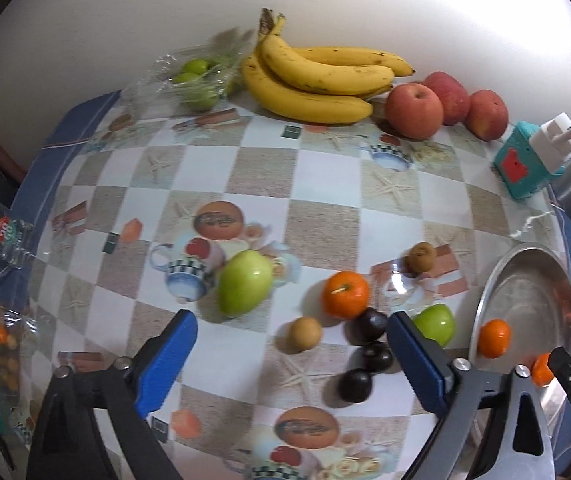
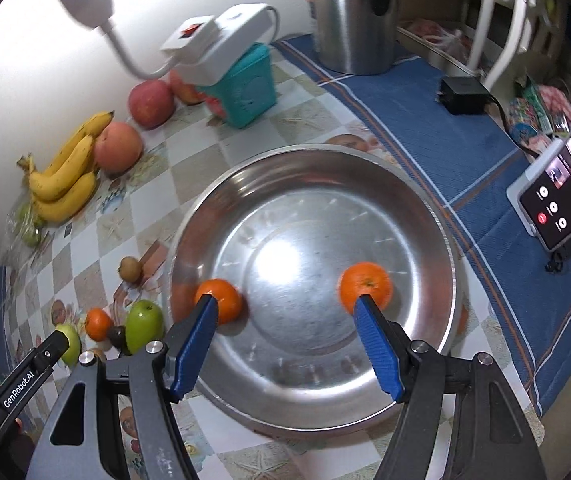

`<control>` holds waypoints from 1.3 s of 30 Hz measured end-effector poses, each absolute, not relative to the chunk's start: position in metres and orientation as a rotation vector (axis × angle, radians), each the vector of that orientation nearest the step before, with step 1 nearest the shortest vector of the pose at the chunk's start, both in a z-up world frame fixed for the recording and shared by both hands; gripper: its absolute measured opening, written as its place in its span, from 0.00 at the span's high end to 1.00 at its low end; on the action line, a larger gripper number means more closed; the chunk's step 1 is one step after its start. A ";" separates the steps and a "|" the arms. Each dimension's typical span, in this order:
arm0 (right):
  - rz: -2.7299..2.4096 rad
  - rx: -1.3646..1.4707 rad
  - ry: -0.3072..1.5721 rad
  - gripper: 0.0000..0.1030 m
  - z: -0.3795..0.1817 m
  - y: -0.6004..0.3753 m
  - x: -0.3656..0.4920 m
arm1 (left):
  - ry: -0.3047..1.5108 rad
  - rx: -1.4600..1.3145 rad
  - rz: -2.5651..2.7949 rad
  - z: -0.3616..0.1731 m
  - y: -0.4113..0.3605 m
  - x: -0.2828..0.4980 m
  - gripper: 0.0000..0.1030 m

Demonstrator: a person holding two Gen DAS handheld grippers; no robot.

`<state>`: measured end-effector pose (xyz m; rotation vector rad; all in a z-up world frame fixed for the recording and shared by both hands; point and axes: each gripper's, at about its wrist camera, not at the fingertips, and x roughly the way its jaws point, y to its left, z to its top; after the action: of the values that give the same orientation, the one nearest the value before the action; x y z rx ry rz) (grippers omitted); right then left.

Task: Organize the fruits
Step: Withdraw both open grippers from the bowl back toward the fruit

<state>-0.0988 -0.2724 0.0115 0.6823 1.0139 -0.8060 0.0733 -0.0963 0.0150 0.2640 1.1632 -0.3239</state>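
Two round oranges (image 2: 365, 285) lie in the shiny steel bowl (image 2: 425, 216); the loose fruit (third orange (image 1: 345, 294) at the left gripper's (image 1: 291, 354) twelve o'clock) waits on the bench (image 1: 325, 184), both the left and right gripper (image 2: 285, 342) wide, empty

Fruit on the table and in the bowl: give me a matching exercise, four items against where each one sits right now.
Items:
1. banana bunch
2. two oranges
3. dark plums
4. small green fruits

Places:
A. inside the steel bowl
B. in a clear plastic bag by the wall
C. on the checked tablecloth, beside an orange
D. against the wall, next to the red apples

Pairs: 1-D, 2-A, 3-C, 4-B
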 end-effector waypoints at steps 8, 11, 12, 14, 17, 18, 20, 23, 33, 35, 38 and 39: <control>-0.755 0.623 1.049 0.31 0.011 -0.251 -0.078 | 1.144 0.263 -0.282 0.020 -0.077 0.079 0.03; -0.740 0.600 1.058 0.31 0.011 -0.242 -0.071 | 1.136 0.255 -0.270 0.022 -0.069 0.080 0.01; -0.733 0.589 1.061 0.31 0.011 -0.239 -0.068 | 1.133 0.252 -0.265 0.023 -0.066 0.081 0.00; -0.722 0.557 1.064 0.31 0.010 -0.233 -0.064 | 1.129 0.250 -0.259 0.024 -0.062 0.081 0.00; -0.702 0.534 1.076 0.31 0.009 -0.224 -0.058 | 1.134 0.243 -0.258 0.024 -0.055 0.081 0.00; -0.698 0.528 1.080 0.31 0.009 -0.221 -0.057 | 1.135 0.237 -0.257 0.024 -0.053 0.081 0.00; -0.689 0.517 1.085 0.31 0.009 -0.217 -0.054 | 1.133 0.228 -0.254 0.025 -0.048 0.082 0.00; -0.676 0.496 1.089 0.31 0.008 -0.211 -0.050 | 1.135 0.206 -0.245 0.026 -0.038 0.081 0.00; -0.643 0.462 1.103 0.29 0.001 -0.200 -0.040 | 1.152 0.197 -0.251 0.020 -0.023 0.080 0.00; -0.640 0.466 1.108 0.29 -0.001 -0.198 -0.038 | 1.155 0.184 -0.263 0.022 -0.023 0.080 0.00; -0.643 0.462 1.107 0.15 -0.003 -0.196 -0.037 | 1.152 0.174 -0.278 0.024 -0.023 0.080 0.00; -0.647 0.453 1.104 0.04 -0.003 -0.195 -0.037 | 1.152 0.172 -0.284 0.025 -0.023 0.080 0.00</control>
<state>-0.0368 -0.1949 -0.0034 0.4532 1.1045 -0.6468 0.0802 -0.0231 0.0246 0.1721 1.1515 -0.2838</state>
